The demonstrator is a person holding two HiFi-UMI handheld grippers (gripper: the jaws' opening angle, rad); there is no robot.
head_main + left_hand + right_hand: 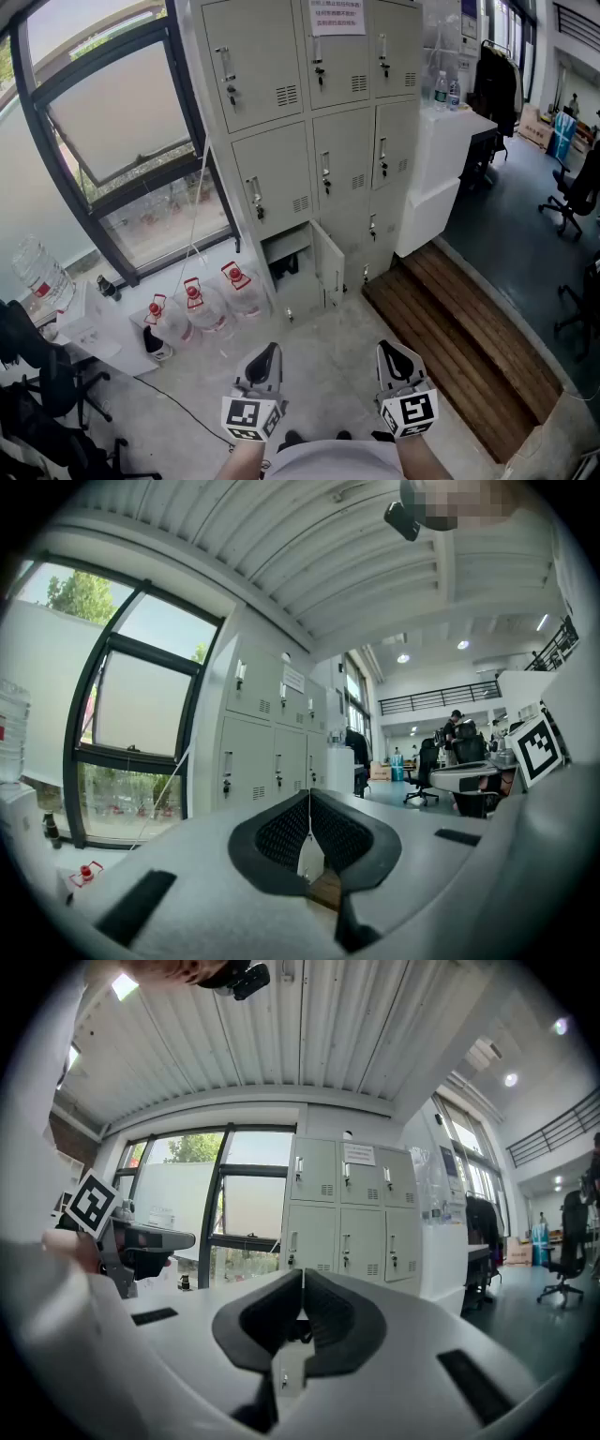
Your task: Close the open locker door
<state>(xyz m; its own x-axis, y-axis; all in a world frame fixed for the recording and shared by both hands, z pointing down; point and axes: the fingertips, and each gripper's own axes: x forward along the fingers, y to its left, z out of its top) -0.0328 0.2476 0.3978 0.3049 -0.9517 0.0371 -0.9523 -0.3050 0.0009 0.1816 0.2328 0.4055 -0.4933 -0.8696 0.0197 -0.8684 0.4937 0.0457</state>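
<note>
Pale grey metal locker door: bottom row, ajar, jutting from the cabinet, well ahead and midway between both tongs; left tongs and right tongs pressed together, empty; right tongs probably better placed to push it leftward shut.

Lockers look like painted sheet metal, pale grey with a smooth satin coat, and the open door is the same stuff. Handles are shinier bare metal. There's a white paper notice up top. Platform is dark wood planks, grainy and matt. Floor is smooth, dull and light grey, concrete-ish. Jugs are clear glossy plastic. Window frame is dark matt metal. Left gripper and right gripper have matt grey plastic shells. Pads are black and rubbery, the left ones with a rough dotted texture.
</note>
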